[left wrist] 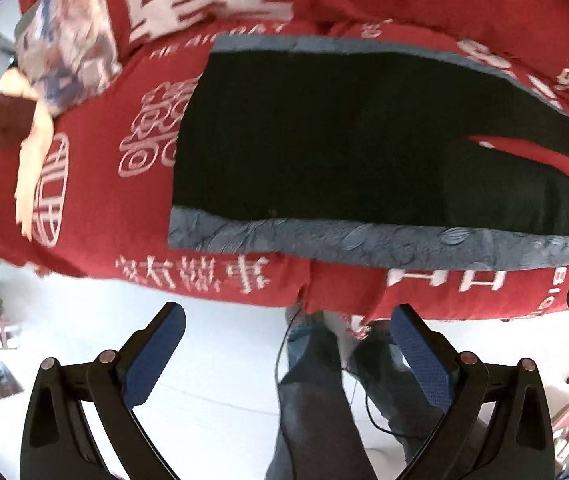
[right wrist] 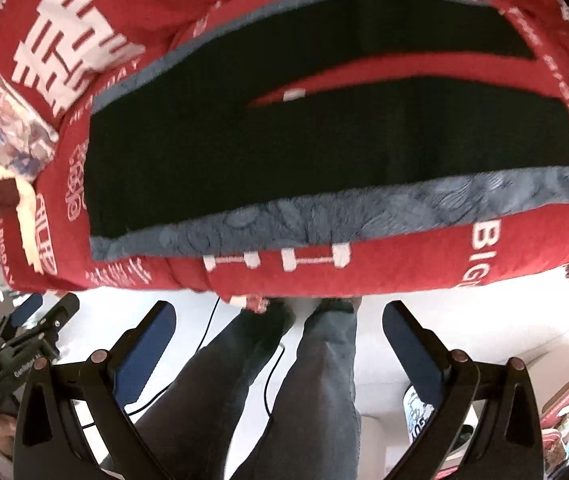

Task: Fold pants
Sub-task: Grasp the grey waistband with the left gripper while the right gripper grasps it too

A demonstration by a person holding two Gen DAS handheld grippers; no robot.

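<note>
Black pants with grey patterned side stripes lie spread flat on a red bed cover, waistband to the left and the two legs splitting toward the right. In the right wrist view the same pants show red cover between the legs. My left gripper hovers open above the floor, short of the bed's near edge, with nothing between its blue pads. My right gripper is open too, held back from the bed over the person's legs. The left gripper also appears at the lower left of the right wrist view.
The red bed cover carries white printed characters. A patterned pillow and a doll lie at the bed's left end. A person's jeans-clad legs and a black cable stand over the white floor.
</note>
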